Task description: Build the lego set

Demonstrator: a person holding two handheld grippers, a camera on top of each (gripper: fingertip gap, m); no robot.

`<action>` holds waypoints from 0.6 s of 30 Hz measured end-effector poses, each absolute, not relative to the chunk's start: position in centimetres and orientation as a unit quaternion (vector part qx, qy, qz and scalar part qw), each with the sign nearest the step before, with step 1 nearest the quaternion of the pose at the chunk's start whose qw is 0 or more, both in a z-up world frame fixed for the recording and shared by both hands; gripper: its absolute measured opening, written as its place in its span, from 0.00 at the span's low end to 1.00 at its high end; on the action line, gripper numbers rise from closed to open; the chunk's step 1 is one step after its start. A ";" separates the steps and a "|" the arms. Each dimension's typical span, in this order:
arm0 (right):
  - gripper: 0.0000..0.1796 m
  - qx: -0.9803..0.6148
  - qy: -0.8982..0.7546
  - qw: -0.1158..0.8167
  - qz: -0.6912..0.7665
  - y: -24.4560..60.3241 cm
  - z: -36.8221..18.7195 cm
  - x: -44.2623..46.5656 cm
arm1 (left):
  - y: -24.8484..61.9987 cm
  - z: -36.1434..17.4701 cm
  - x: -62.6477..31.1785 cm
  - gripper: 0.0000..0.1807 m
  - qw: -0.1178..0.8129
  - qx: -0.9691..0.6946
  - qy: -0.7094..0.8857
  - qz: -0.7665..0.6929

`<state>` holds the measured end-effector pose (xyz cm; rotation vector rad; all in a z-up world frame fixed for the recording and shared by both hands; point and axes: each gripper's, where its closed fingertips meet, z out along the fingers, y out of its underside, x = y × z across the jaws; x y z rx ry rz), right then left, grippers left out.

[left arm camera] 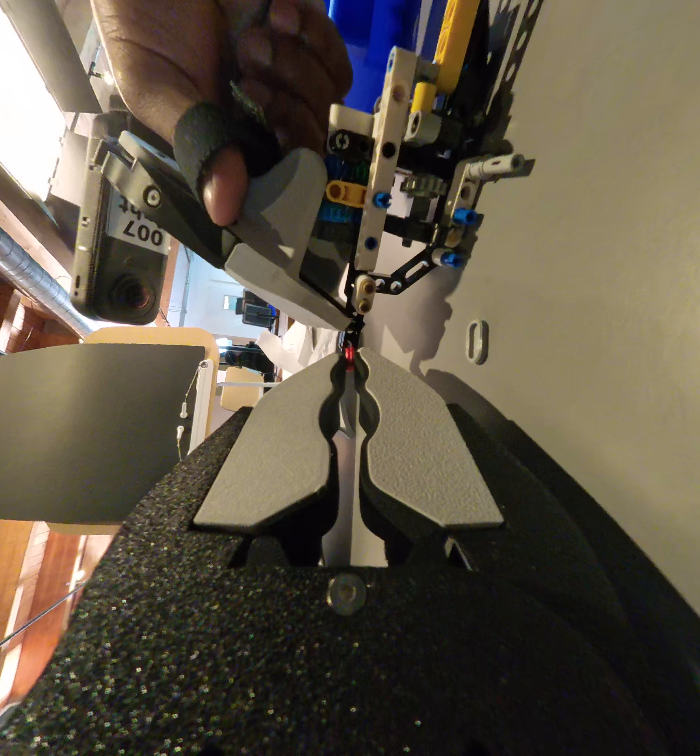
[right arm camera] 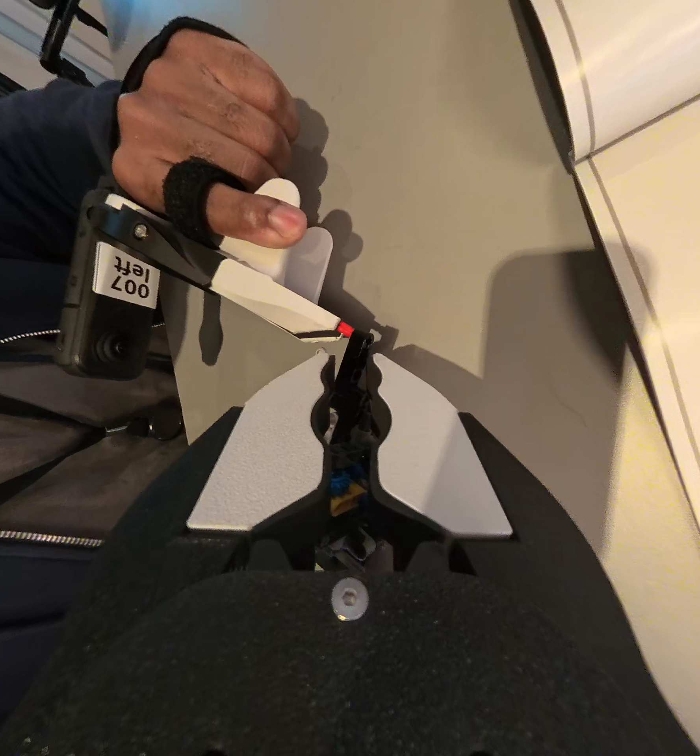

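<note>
The partly built lego model (left arm camera: 385, 192) has white, black and grey beams, a yellow part and blue pins. My right gripper (left arm camera: 349, 323) is shut on it from the left, with a hand on the grip. A thin black beam (right arm camera: 354, 360) of the model sticks out between my right gripper's (right arm camera: 350, 360) fingers. My left gripper (left arm camera: 349, 355) is shut on a small red pin (left arm camera: 349, 360). In the right wrist view the left gripper (right arm camera: 338, 332) holds the red pin (right arm camera: 345, 327) right at the tip of the black beam.
The pale table top (left arm camera: 606, 204) lies under the model. A grey oval lego link (left arm camera: 478, 341) lies loose on it. A blue bin (left arm camera: 352, 41) stands behind the model. A white printed sheet (right arm camera: 667, 286) lies at the right. A person's dark sleeve (right arm camera: 33, 163) is at the left. The tips of both grippers are at nearly the same place.
</note>
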<state>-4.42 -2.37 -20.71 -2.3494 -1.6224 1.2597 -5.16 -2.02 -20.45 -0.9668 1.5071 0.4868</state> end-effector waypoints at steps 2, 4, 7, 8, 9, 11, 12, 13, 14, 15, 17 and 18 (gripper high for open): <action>0.08 -0.756 -0.513 0.012 0.407 -2.3 -20.7 -4.4 | -1.9 -20.4 -5.1 0.02 0.600 -0.418 0.648 0.213; 0.08 -0.758 -0.507 0.013 0.409 -2.3 -20.7 -4.3 | -1.8 -20.4 -5.1 0.02 0.600 -0.418 0.646 0.217; 0.08 -0.763 -0.500 0.016 0.410 -2.2 -20.7 -4.3 | -1.6 -20.4 -5.0 0.02 0.598 -0.422 0.644 0.221; 0.08 -0.763 -0.499 0.017 0.410 -2.2 -20.7 -4.3 | -1.6 -20.4 -5.0 0.02 0.598 -0.424 0.644 0.222; 0.09 -0.764 -0.497 0.018 0.410 -2.2 -20.8 -4.2 | -1.5 -20.5 -5.0 0.02 0.597 -0.425 0.643 0.222; 0.09 -0.765 -0.498 0.022 0.409 -2.2 -20.7 -4.2 | -1.5 -20.5 -5.0 0.02 0.596 -0.427 0.643 0.222; 0.09 -0.765 -0.498 0.023 0.408 -2.2 -20.8 -4.2 | -1.4 -20.5 -4.9 0.02 0.596 -0.427 0.642 0.223; 0.09 -0.765 -0.498 0.023 0.408 -2.2 -20.8 -4.2 | -1.4 -20.5 -4.9 0.01 0.595 -0.427 0.642 0.224; 0.09 -0.765 -0.499 0.023 0.408 -2.2 -20.8 -4.2 | -1.4 -20.5 -4.9 0.02 0.595 -0.426 0.643 0.226; 0.09 -0.764 -0.500 0.023 0.408 -2.2 -20.8 -4.2 | -1.4 -20.5 -4.9 0.01 0.595 -0.424 0.644 0.227; 0.09 -0.763 -0.501 0.023 0.408 -2.3 -20.7 -4.2 | -1.4 -20.5 -4.9 0.02 0.595 -0.422 0.644 0.230; 0.09 -0.762 -0.502 0.022 0.409 -2.3 -20.7 -4.2 | -1.4 -20.5 -4.9 0.01 0.595 -0.422 0.644 0.231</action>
